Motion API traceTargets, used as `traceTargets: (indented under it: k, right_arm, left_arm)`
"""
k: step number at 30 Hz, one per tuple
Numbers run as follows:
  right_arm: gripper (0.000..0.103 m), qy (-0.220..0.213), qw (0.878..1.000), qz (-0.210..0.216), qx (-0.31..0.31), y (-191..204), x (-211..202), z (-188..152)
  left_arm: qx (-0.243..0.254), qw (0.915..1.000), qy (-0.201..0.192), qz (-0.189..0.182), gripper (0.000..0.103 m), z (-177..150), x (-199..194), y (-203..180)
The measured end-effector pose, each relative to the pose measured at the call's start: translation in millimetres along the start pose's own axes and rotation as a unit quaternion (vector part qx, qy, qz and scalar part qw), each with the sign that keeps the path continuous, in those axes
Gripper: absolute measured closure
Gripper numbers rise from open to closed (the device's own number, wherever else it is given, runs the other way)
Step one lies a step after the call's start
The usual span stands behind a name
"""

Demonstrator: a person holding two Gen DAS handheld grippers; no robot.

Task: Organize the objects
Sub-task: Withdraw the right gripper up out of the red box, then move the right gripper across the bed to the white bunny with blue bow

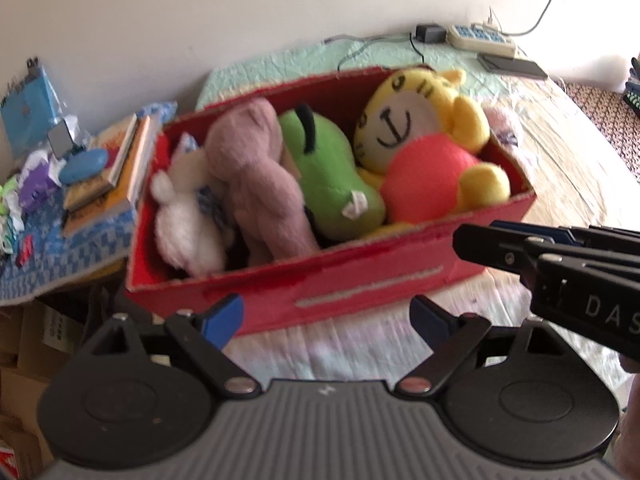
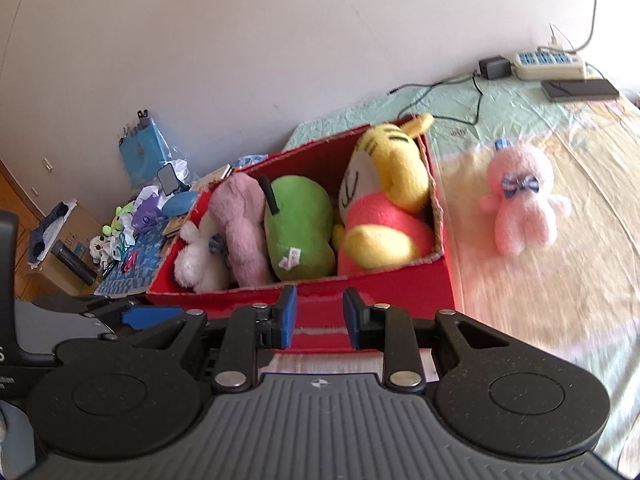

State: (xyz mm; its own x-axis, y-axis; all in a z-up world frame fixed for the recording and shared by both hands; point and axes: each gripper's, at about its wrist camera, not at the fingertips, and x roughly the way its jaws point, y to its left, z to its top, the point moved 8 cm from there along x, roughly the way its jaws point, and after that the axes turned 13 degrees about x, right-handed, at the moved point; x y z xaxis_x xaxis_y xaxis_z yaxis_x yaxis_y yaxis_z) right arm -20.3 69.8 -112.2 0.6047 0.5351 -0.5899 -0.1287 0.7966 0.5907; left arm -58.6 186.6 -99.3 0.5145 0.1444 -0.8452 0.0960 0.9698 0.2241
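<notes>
Left wrist view: red box point(image 1: 360, 280) standing on the bed point(image 1: 560, 168) near its head-end corner by the wall, packed with soft toys set side by side. From its left end to its right lie a white plush point(image 1: 188, 236), a mauve plush point(image 1: 260, 176), a green plush point(image 1: 332, 172) and a yellow tiger plush point(image 1: 424, 120) with a coral belly. Left gripper point(image 1: 326, 316) hangs just before the box's near wall, jaws spread wide with nothing between them. Right gripper point(image 1: 472, 240) enters from the right edge, close to the box's near right corner; its jaws stand nearly closed and grasp nothing, as the right wrist view confirms point(image 2: 320, 320).

Right wrist view: pink plush point(image 2: 520, 200) lying alone on the bed, outside the box and well apart from its right wall. At the bed's far edge against the wall rest a power strip point(image 2: 548, 66), a black adapter point(image 2: 494, 68) and a dark phone point(image 2: 580, 90). Beyond the bed's left edge, a side table with a blue cloth point(image 2: 132, 280) carries stacked books point(image 1: 116, 172), a blue case point(image 1: 84, 164) and small clutter.
</notes>
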Motion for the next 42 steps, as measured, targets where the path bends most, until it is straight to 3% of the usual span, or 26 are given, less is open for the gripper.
traceTargets:
  k: [15, 42]
  right_arm:
    - [0.075, 0.016, 0.998, -0.047, 0.032, -29.7, -1.5, -9.1]
    - [0.072, 0.023, 0.991, -0.103, 0.077, -101.0, -19.5, 7.1]
  left_arm:
    - [0.032, 0.9986, 0.035, -0.023, 0.012, -8.2, 25.9, -34.4]
    - [0.092, 0.9901, 0.059, -0.087, 0.011, 17.9, 50.8, -118.3]
